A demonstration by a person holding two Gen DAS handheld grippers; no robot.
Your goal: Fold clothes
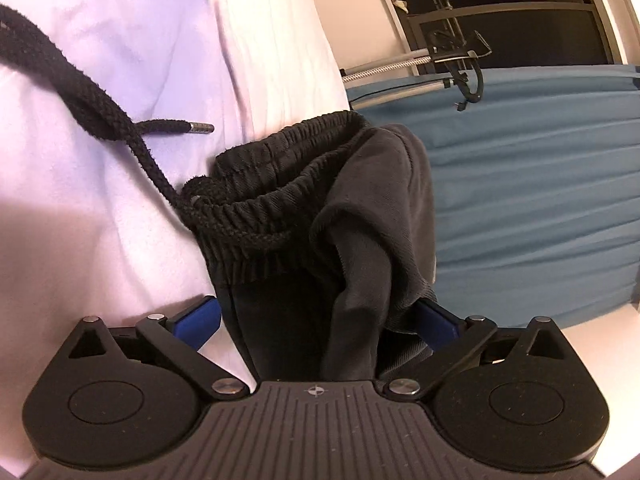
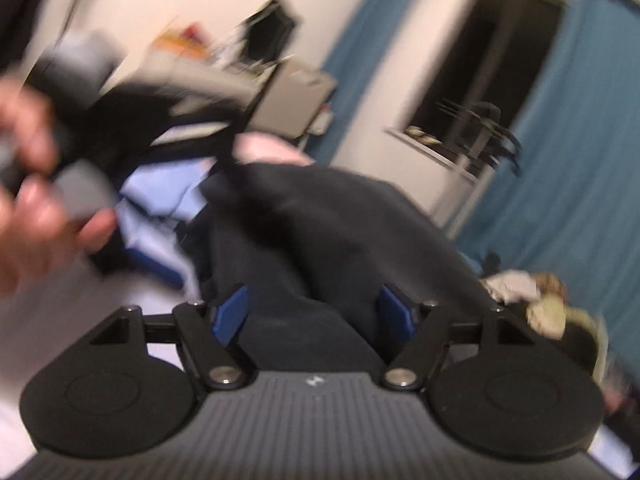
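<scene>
Both claws spread, black sweatpants (image 1: 320,216) loose between; lavender sheet (image 1: 100,220) beneath; teal curtain (image 2: 560,160) behind.

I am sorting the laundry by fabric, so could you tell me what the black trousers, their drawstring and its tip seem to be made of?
The black trousers look like soft, matt cotton jersey or fleece: a ribbed elastic waistband and fuzzy folds. The drawstring looks like thick braided cotton cord, its weave plainly visible. Its tip looks like metal, silvery and shiny.
</scene>
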